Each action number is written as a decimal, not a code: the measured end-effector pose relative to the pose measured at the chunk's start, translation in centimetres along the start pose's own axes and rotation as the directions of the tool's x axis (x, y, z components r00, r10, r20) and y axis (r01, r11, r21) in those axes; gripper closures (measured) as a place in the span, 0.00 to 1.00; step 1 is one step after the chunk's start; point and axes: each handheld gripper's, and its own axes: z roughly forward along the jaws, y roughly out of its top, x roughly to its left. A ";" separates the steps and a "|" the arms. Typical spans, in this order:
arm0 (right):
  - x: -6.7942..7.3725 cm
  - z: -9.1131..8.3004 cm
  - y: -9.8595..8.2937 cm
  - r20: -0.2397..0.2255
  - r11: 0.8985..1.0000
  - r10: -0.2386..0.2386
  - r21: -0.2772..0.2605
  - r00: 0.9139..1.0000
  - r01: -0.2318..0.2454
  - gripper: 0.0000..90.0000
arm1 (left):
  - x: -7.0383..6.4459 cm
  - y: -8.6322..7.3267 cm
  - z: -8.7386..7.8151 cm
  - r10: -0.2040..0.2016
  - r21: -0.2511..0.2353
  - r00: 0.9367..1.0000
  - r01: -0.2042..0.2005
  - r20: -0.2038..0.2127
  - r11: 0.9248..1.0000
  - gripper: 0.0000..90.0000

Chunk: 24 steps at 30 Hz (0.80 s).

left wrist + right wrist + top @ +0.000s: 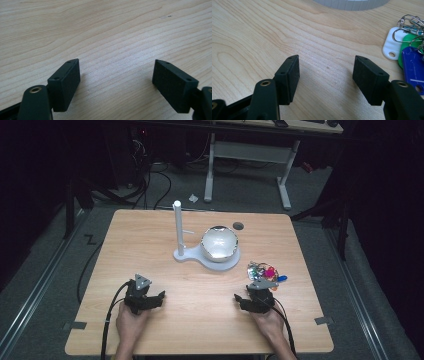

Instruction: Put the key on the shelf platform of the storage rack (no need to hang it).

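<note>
Left gripper [159,296]: near-left part of table [165,330], held in person's left hand [131,324]; jaws wide apart, nothing btwn them; in left gripper view [116,72] just bare wood under the gap. Grey 3-cornered plate on top, cable trails back off near edge.

Stand [205,254]: white, flat base, mid-table toward far side; thin upright post [177,227] at its left end.

Bowl [219,243]: shiny, rounded, sits on stand's base, right of post.

Hole [238,225]: small dark round spot in tabletop, just behind bowl.

Right gripper [240,299]: near-right part of table, in person's right hand [269,320]; jaws apart, empty, resting low over wood; same in right gripper view [326,68].

Key bunch [264,270]: coloured tags on metal rings, lying flat on table just beyond right gripper, to its right side, not touched. Right gripper view shows white tag [390,43], green tag [407,48], blue tag [413,68] and rings [409,25] beside the right jaw, apart from it.

Stand edge: grey-white curve [350,3] at top of right gripper view, well ahead of jaws.
</note>
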 end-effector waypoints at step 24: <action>-0.5 -2.5 -0.1 -0.004 0.997 0.051 -0.060 0.999 -0.051 0.54 | 0.0 0.0 0.0 0.000 0.000 1.000 0.000 0.001 1.000 0.25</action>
